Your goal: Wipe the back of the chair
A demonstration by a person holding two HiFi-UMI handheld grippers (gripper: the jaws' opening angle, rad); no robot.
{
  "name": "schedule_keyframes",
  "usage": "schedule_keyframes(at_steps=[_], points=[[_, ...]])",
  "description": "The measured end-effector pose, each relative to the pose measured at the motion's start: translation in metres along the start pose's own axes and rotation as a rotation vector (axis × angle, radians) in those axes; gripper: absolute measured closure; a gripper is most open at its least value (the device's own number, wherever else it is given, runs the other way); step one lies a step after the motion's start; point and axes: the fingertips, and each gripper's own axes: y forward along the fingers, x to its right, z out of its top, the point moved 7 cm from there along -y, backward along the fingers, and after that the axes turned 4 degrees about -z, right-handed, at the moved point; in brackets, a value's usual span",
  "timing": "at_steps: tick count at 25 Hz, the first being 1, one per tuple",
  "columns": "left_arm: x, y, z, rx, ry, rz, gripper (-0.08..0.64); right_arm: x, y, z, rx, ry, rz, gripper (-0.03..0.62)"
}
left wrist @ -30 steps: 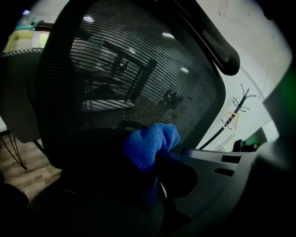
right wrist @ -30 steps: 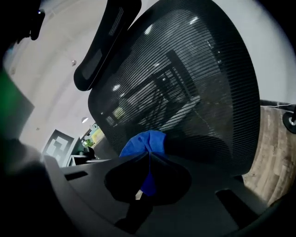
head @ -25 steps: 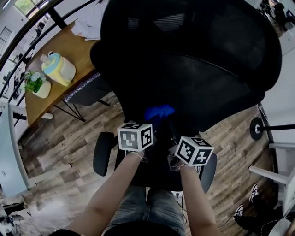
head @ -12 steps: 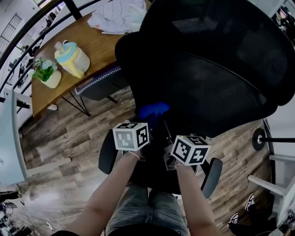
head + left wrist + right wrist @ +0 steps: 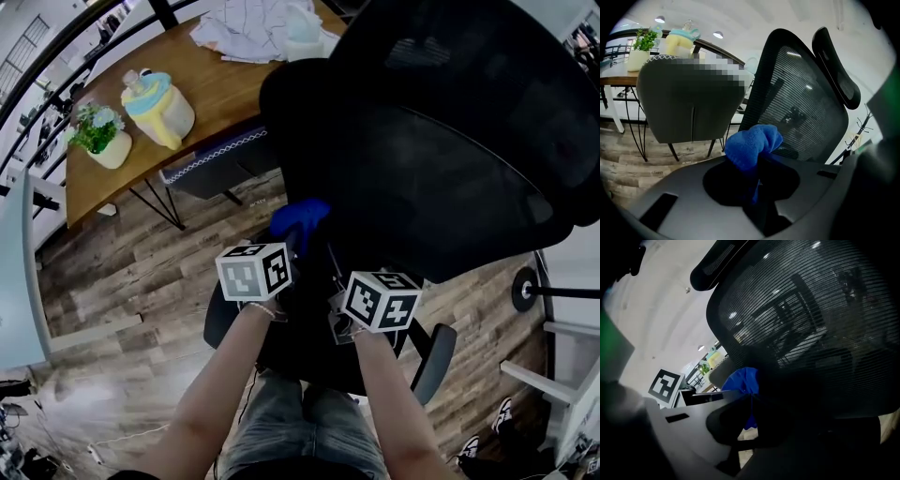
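The black mesh chair back [image 5: 441, 141] fills the upper right of the head view, with its headrest [image 5: 836, 70] at the top. A bunched blue cloth [image 5: 300, 217] sits at the lower left edge of the back. My left gripper [image 5: 292, 246] is shut on the cloth [image 5: 752, 143], just short of the mesh [image 5: 801, 108]. To its right, my right gripper, below its marker cube [image 5: 382, 300], points at the lower back. In the right gripper view the mesh [image 5: 811, 324] looms close. Its jaws [image 5: 750, 399] are in deep shadow, so how they stand is unclear.
A wooden table [image 5: 216, 103] at upper left carries a potted plant [image 5: 98, 136], a yellow and blue jug [image 5: 155, 105] and white fabric [image 5: 253, 28]. A grey chair [image 5: 211, 159] is tucked under it. Black armrests [image 5: 217, 314] flank my arms. A round stand base [image 5: 523, 289] lies on the right.
The view has swung, so the table and chair sit further right. Both grippers and the cloth have drifted a little left and up, along the lower left edge of the chair back.
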Motion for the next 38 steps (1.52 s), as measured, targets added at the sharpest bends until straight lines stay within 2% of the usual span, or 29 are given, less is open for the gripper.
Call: schedule_keyframes(at_steps=[6, 10, 17, 25, 34, 38], points=[[-0.020, -0.010, 0.004, 0.028, -0.047, 0.024, 0.474, -0.013, 0.012, -0.004, -0.021, -0.012, 0.012, 0.563], [-0.026, -0.021, 0.004, 0.033, -0.051, 0.029, 0.474, -0.021, 0.014, -0.005, -0.020, -0.018, 0.018, 0.563], [-0.021, -0.047, 0.007, 0.063, -0.058, 0.003, 0.474, -0.027, -0.011, 0.007, 0.045, 0.000, 0.009, 0.563], [0.024, -0.073, 0.010, 0.056, 0.017, -0.074, 0.474, -0.020, -0.067, 0.022, 0.142, 0.014, -0.044, 0.563], [0.093, -0.092, 0.018, 0.060, 0.124, -0.191, 0.474, -0.030, -0.141, 0.049, 0.307, 0.009, -0.017, 0.563], [0.121, -0.107, 0.021, 0.081, 0.166, -0.269, 0.474, -0.034, -0.171, 0.056, 0.359, -0.007, -0.017, 0.563]])
